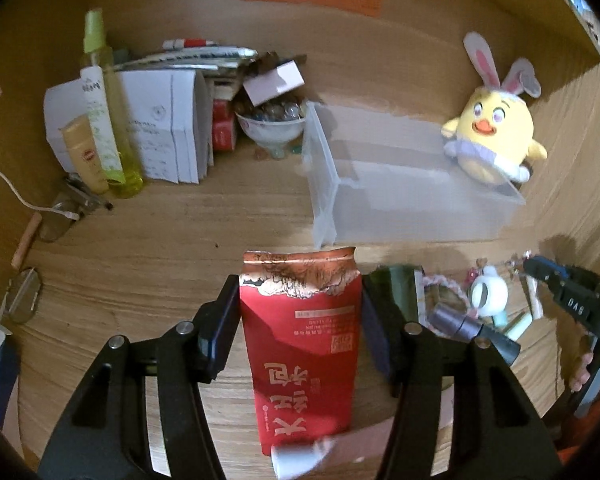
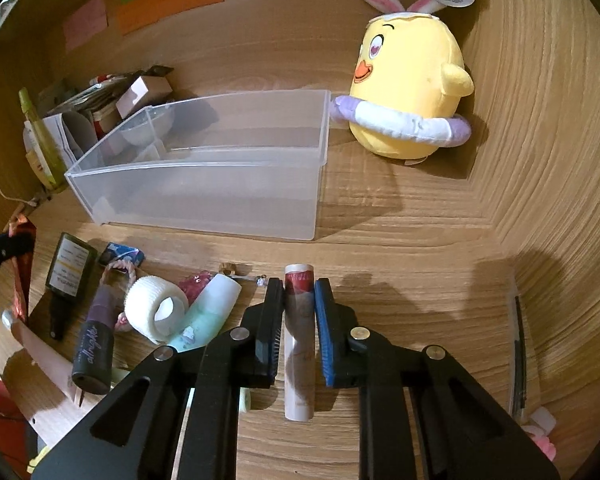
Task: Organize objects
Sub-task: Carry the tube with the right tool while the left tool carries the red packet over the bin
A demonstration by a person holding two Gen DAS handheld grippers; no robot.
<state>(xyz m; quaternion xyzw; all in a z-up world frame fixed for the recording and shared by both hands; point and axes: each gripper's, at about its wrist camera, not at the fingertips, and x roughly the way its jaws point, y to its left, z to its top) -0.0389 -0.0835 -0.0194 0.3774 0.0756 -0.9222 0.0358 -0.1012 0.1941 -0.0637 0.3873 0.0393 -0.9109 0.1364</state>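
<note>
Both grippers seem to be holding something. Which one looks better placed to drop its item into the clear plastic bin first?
Probably the right. The right gripper is shut on the white tube and faces the clear bin's long side squarely. The left gripper, holding the red pouch, sits off the bin's corner.

Red pouch (image 1: 304, 344) printed with pale characters, coppery crinkled top. Yellow chick plush (image 2: 410, 80): pink-lined white rabbit ears, orange beak, lilac-and-white ring. Frosted translucent bin (image 2: 204, 188). White bandage roll (image 2: 154, 308). Dark purple bottle (image 2: 94, 348). Orange, pink, green sticky notes (image 2: 168, 0). Yellow-green spray bottle (image 1: 114, 120).
</note>
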